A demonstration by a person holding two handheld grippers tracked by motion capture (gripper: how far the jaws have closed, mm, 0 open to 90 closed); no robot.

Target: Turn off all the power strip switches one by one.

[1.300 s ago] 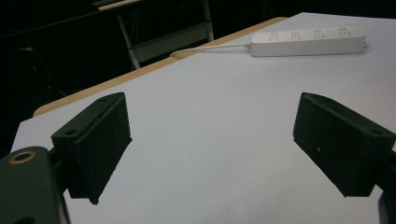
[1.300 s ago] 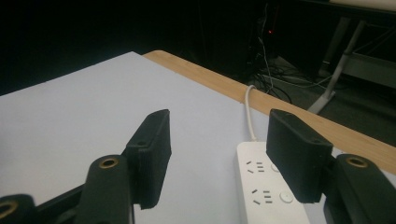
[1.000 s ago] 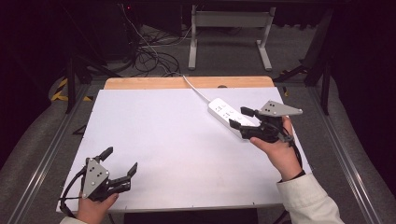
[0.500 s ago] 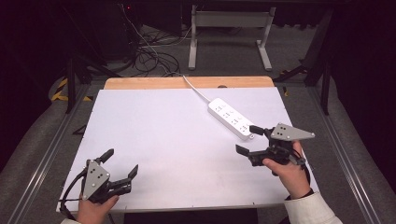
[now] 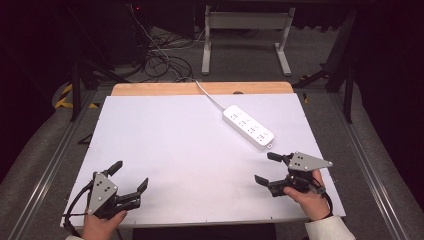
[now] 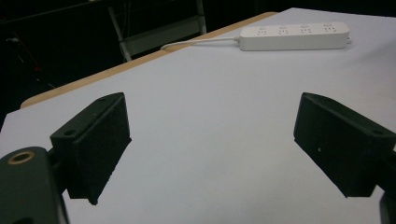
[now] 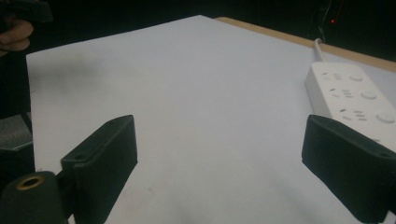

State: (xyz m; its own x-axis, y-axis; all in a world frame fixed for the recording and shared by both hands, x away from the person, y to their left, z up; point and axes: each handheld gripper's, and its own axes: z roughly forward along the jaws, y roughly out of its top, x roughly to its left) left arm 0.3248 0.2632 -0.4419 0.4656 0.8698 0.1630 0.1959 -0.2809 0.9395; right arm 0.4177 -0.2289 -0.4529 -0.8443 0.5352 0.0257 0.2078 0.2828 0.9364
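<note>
A white power strip (image 5: 248,127) lies at an angle on the right half of the white table top (image 5: 190,150), its cable running off the far edge. It appears far off in the left gripper view (image 6: 294,36) and close at the right in the right gripper view (image 7: 350,95). My right gripper (image 5: 266,167) hovers low near the front right, a short way nearer than the strip's end. Its jaws have just been opening and stand wide apart (image 7: 219,126) with nothing between them. My left gripper (image 5: 131,173) rests at the front left, open and empty (image 6: 210,116).
A wooden strip (image 5: 200,88) borders the table's far edge. Beyond it stand a metal frame (image 5: 245,30) and tangled cables (image 5: 160,55) on the floor. Metal rails (image 5: 370,170) run along both sides. The left hand (image 7: 14,35) appears at the right gripper view's top left.
My right gripper drew back from the power strip's near end toward the front edge, sank lower, and its jaws spread wider. The left gripper stayed put.
</note>
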